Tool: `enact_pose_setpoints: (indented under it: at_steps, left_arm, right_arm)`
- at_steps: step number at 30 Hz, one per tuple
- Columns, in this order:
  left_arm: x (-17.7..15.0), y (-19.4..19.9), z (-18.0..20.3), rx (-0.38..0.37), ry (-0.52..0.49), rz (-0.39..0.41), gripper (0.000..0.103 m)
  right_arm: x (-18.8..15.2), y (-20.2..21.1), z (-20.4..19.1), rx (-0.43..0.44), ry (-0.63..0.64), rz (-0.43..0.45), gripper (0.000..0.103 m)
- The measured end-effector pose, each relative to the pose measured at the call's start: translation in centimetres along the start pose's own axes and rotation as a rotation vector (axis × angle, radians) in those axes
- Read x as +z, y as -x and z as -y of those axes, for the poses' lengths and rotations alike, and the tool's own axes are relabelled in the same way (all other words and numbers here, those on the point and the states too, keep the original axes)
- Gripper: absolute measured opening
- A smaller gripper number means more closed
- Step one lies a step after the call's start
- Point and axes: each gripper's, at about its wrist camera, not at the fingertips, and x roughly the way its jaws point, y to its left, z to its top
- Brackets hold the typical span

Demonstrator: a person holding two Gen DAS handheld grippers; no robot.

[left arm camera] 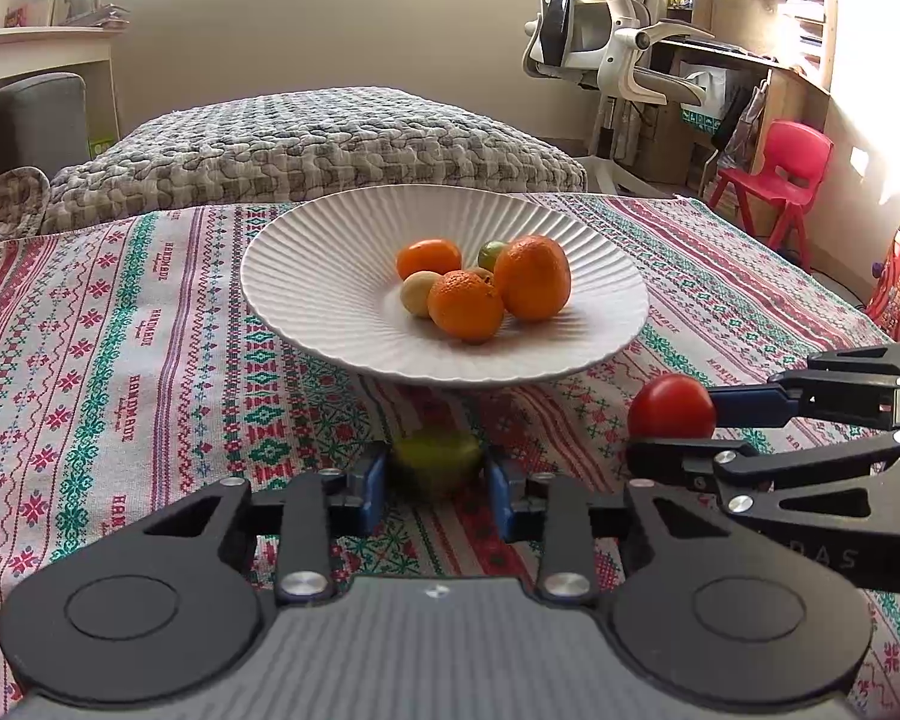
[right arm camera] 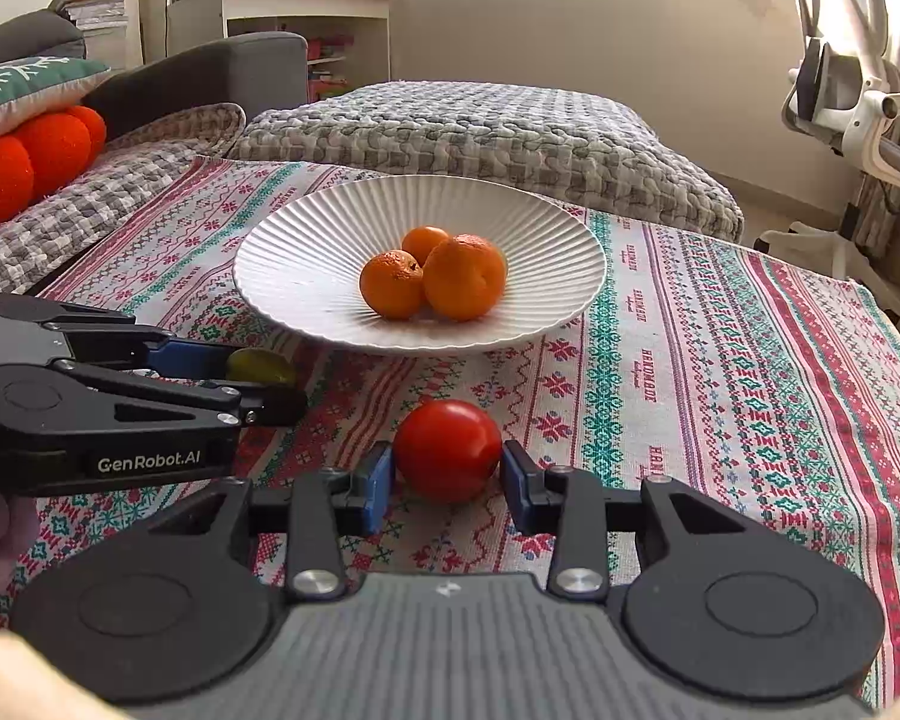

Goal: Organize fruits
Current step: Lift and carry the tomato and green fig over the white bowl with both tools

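Note:
A white ribbed plate stands on the patterned tablecloth. It holds three oranges, a yellowish fruit and a small green one. In front of the plate, my left gripper is shut on a green fruit, which rests low over the cloth in the plate's shadow. To its right, my right gripper is shut on a red tomato, its blue pads against both sides.
The tablecloth covers the whole table. Behind it lies a quilted grey cushion. A white office chair and a red child's chair stand at the right. A sofa with orange cushions is at the left.

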Motion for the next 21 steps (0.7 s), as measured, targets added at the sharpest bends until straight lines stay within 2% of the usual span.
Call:
enact_pose_setpoints:
  at_steps: [21]
  left_arm:
    - [0.1,2.1,0.1,-0.029,-0.014,-0.006,0.026]
  right_arm:
    - [0.1,0.8,0.8,-0.01,-0.021,0.005,0.035]
